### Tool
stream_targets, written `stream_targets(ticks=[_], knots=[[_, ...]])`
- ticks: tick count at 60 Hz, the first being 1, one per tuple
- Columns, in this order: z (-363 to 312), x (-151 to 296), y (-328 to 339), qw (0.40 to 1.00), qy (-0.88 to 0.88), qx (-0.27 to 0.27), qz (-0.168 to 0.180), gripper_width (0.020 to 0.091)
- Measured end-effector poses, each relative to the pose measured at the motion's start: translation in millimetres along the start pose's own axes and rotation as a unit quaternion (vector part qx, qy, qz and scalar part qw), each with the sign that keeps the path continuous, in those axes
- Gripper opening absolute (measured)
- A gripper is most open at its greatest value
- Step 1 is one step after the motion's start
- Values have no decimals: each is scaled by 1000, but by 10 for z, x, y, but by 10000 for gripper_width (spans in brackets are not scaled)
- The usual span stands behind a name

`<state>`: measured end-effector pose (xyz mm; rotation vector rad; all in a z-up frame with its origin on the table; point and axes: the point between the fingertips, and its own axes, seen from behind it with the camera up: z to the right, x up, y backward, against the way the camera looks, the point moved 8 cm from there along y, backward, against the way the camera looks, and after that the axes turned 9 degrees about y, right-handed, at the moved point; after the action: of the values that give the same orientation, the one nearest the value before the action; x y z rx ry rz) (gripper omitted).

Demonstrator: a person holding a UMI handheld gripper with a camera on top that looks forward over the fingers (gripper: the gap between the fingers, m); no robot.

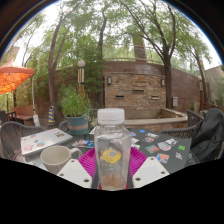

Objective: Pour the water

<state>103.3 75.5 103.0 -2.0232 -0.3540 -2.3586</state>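
**Water bottle gripped over cluttered garden surface**

Two white fingers [75, 172] of the tool [112, 172] are seen lowest in the gripper view, their pink pads [88, 160] pressed against either side of a clear plastic bottle [111, 148]. The bottle is held upright between them, its white cap [111, 115] in place and a yellow label [110, 156] shown on its front; the tool is thus clamped on the bottle. Just left of the bottle, a pale cup [55, 156] is set on the dark surface [20, 150], its mouth open upward. A printed sheet or board [45, 138] is laid beyond the cup, and small coloured cards [164, 148] are scattered to the right of the bottle. A potted green plant [74, 104] is placed further back on the surface. Behind it, a brick wall [135, 90] is seen, with tall trees [140, 30] overhead, and an orange parasol [12, 78] is visible off to the left. A dark bag or garment [208, 138] is slumped at the far right.
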Motion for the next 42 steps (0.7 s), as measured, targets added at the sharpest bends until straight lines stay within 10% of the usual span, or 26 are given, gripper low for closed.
stream_targets(ticks=[15, 28, 42], knots=[[-7, -13, 18, 1000, -3, 14, 11, 439], [18, -91, 279, 994, -27, 22, -108, 847], [-62, 294, 1224, 990, -19, -33, -136, 834]])
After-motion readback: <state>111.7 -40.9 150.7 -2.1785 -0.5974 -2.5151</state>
